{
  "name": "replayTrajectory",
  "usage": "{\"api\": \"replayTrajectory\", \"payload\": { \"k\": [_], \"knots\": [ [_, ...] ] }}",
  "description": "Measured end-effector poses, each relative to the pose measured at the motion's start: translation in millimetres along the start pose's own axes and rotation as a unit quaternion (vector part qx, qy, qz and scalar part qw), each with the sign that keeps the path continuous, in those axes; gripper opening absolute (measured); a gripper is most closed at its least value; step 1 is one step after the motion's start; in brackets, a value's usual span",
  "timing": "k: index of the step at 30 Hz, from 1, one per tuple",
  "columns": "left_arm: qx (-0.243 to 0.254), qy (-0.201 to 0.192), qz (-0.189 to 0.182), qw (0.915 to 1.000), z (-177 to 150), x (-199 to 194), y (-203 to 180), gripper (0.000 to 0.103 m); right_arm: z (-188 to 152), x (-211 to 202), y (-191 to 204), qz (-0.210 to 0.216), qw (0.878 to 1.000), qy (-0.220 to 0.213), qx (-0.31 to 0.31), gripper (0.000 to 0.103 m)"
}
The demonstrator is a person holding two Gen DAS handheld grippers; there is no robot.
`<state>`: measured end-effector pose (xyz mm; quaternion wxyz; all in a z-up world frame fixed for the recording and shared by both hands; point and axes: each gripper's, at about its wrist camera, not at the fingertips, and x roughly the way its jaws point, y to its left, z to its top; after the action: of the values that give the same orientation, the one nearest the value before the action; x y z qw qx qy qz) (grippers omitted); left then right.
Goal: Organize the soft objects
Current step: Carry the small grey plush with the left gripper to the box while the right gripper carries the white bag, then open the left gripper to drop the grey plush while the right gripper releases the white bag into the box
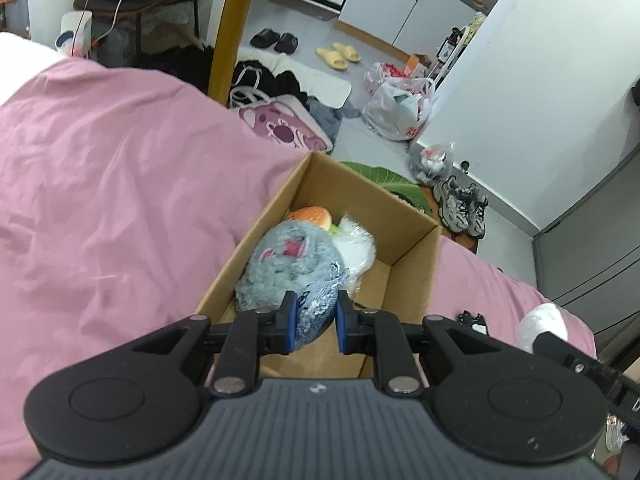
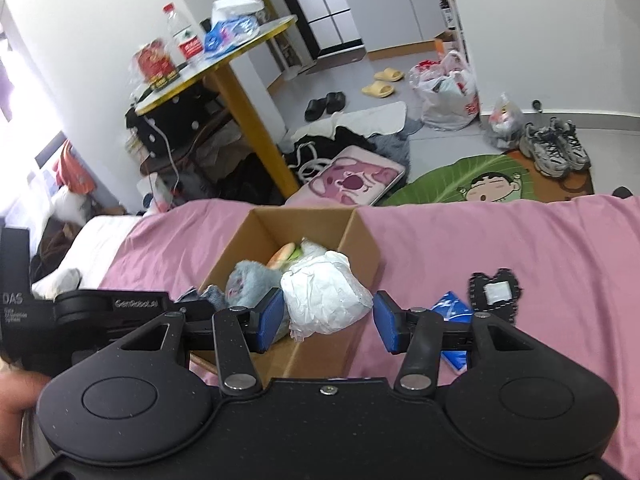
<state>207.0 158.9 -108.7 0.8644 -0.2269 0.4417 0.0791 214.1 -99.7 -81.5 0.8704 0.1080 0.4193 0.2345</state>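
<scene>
A: What's the room like?
B: White walls [image 2: 100,32], grey floor [image 2: 440,144] strewn with slippers [image 2: 384,82] and sneakers [image 2: 556,148].
A: Furniture?
B: A pink-sheeted bed [image 1: 100,180], a round yellow-legged table [image 2: 224,60], white cabinets [image 1: 400,4] at the back.
A: Light?
B: Bright daylight at the window [image 2: 16,80].

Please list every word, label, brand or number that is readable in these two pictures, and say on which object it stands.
"GenRobot.ai": on the black arm of the left tongs, in the right wrist view.
"DAS": on the black block at the left edge; the small lines beneath are unreadable.
Water bottle label: blurred.
Red jar: blurred.
Left wrist view: nothing readable.
</scene>
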Motion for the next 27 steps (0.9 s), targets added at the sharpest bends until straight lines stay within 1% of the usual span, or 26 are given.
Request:
{"api": "replayTrajectory", "payload": {
  "k": [6,9,12,17,18,19,20,23,27],
  "knots": [
    [-0.022,0.023,0.002,0.9995,4,18,15,0.019,-6,17,15,0.006,1.0,0.02,-0.01,0.049],
    [-0.038,0.034,0.011,0.9986,6,24,24,0.021,-6,22,24,0.011,1.0,0.025,-0.015,0.049],
    [-0.037,0.037,0.01,0.9986,9,24,28,0.022,-7,28,32,0.017,0.999,0.031,-0.02,0.049],
    [-0.033,0.029,0.013,0.9989,14,17,33,0.034,-10,35,45,0.026,0.999,0.039,-0.027,0.05],
    [-0.034,0.028,0.014,0.999,16,15,33,0.035,-11,36,47,0.029,0.998,0.041,-0.028,0.055],
    [-0.033,0.026,0.013,0.999,17,13,34,0.036,-11,37,48,0.03,0.998,0.043,-0.026,0.063],
    [-0.032,0.026,0.013,0.9991,18,12,35,0.037,-12,37,49,0.03,0.998,0.043,-0.026,0.065],
    [-0.031,0.025,0.016,0.9991,17,7,36,0.039,-13,31,51,0.027,0.998,0.042,-0.034,0.068],
    [-0.03,0.02,0.014,0.9992,17,-1,36,0.04,-10,19,46,0.023,0.999,0.04,-0.026,0.07]
  ]
}}
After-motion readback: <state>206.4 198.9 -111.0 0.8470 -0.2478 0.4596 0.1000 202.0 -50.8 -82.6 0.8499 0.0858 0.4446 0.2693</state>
